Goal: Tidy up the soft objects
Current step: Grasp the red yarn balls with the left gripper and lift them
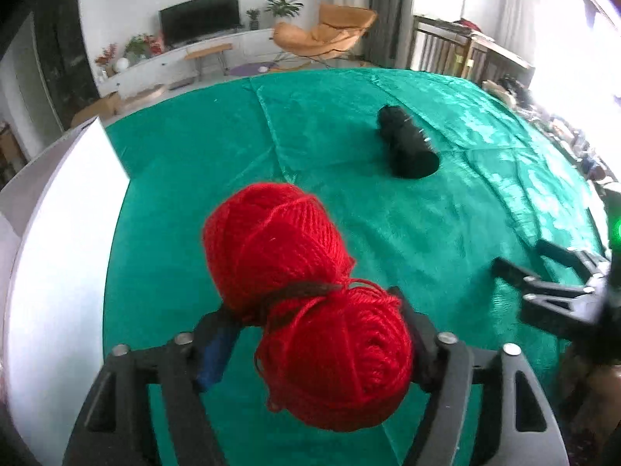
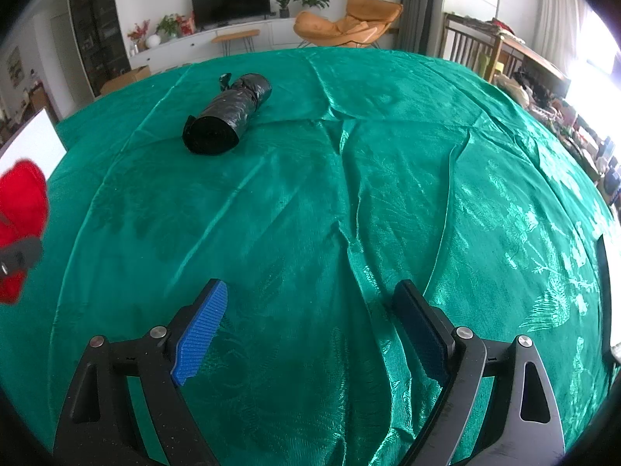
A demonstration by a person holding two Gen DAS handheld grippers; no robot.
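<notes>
my left pads mostly hidden behind the yarn point(image 1: 306, 306), white box point(image 1: 58, 240) cut off at frame left, my right gripper point(image 1: 520, 268) smeared and clipped at right edge, yarn in right view a blurred sliver at left edge

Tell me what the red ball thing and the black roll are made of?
The red ball looks like yarn: soft, matte, twisted strands wound round, pinched at the middle by a dark band. The black roll looks like thin plastic, probably rolled bin bags: glossy and crinkled, catching the light.
</notes>
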